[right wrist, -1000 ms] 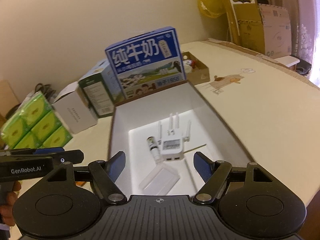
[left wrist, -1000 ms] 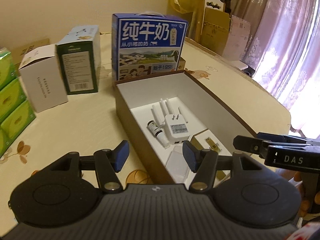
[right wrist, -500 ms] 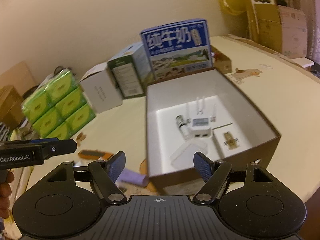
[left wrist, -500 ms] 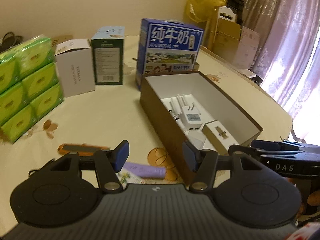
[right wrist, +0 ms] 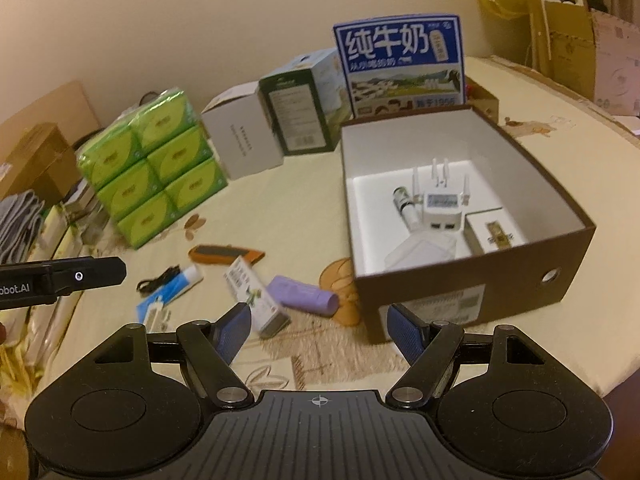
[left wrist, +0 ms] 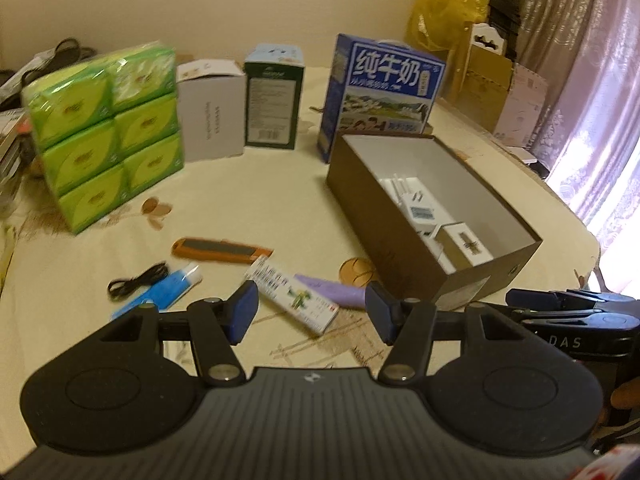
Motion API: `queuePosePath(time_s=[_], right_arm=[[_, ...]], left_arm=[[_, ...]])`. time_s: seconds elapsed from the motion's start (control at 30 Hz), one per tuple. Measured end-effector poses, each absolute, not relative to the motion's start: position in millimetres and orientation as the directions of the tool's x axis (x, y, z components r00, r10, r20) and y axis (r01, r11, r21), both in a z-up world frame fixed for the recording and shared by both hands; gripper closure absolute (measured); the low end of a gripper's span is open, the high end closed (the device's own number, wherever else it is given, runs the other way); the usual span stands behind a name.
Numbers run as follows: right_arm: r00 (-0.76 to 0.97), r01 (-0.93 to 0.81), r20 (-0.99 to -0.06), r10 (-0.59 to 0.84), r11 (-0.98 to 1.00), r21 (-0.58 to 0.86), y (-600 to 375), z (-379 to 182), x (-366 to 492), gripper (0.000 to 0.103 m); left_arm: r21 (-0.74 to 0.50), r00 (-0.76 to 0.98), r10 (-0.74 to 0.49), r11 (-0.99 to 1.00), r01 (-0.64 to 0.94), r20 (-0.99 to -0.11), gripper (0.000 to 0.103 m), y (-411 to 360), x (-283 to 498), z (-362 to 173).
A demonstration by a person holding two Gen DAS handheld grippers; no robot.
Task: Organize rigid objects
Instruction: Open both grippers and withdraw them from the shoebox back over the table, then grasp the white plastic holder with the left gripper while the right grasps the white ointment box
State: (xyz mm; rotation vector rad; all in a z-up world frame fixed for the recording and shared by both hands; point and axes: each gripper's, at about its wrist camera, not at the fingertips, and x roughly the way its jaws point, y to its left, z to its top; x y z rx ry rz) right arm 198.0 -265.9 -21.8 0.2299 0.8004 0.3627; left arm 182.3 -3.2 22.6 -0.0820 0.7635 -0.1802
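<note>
Now | both claws spread, empty | purple tube [right wrist: 302,295] beside brown box [right wrist: 460,276] | tissue packs [left wrist: 104,136] behind

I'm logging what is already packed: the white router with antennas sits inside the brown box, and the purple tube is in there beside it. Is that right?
Not quite. The white router is inside the brown box, but the purple tube lies on the table outside it, near the box's front corner. The right wrist view shows this.
</note>
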Motion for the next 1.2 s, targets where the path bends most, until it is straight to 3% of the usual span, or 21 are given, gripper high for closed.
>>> queuePosePath(time_s=[0.77,1.2], right_arm=[[0.547,-0.338,-0.678,0.491,0.871,0.358,-218.1,-50.0,185.2,0.031],[0.500,-0.390,-0.708,0.499,0.860,0.330,-192.2,-77.9,195.8,0.031]], left_arm=[[-0.084,0.673,-0.021,0.995,-0.061,-0.739,0.048,58.1,132.0,-18.6],[-0.076,0.640,0.006,0.992,-0.101,-0.769,0.048,70.6,144.2,-47.7]])
